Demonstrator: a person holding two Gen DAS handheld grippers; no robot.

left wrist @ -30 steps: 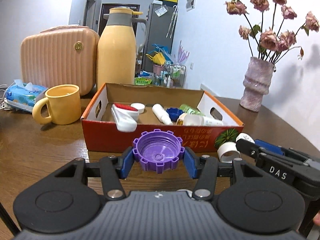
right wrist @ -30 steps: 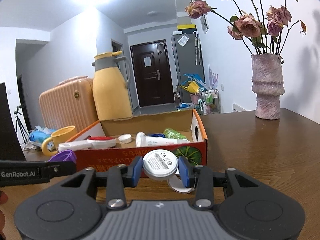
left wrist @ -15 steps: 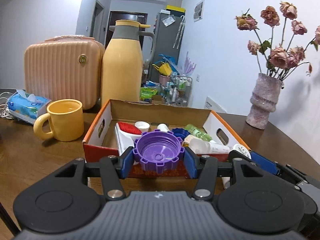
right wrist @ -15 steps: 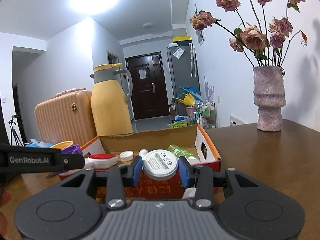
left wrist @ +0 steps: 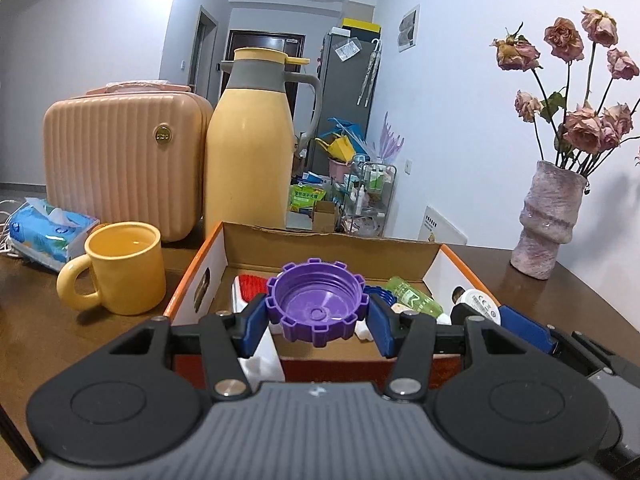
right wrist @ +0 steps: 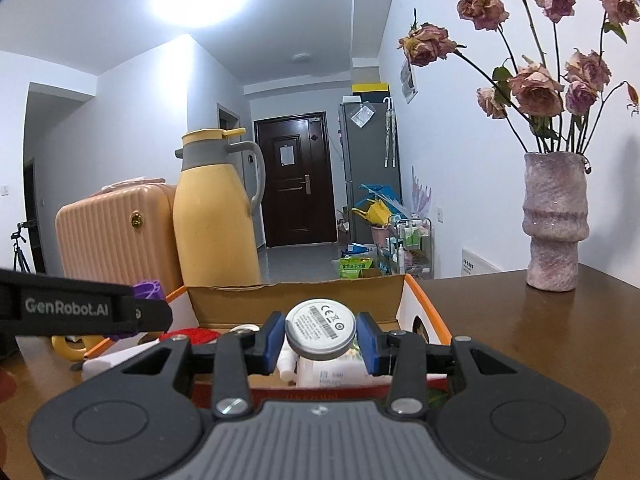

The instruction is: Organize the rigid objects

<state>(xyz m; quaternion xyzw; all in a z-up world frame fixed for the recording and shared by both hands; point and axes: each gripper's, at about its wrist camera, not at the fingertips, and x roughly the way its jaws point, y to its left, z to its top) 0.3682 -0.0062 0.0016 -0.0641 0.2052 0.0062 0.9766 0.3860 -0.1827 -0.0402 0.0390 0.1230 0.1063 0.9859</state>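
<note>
So both grippers are loaded right now. The purple cap is clamped between the blue pads of the left gripper, open side up, and the white round disc with the CE label is pinched in the right gripper, label face up. Neither set of jaws is slack; each is closed on its item.

The relation that matters: the cardboard box is seen straight ahead of and below both loads, its long side running across the view, its near red wall just under the pads. The cap looks to be hanging over the near part of the box interior, above the white brush with red bristles and next to the green bottle. The disc is held over the box's right half, above a white tube.

Neither hand can really be called nearer, they're side by side. A drop is probably all that's left, though exact height over the contents can't be judged.

The yellow mug sits well clear on the tabletop.
</note>
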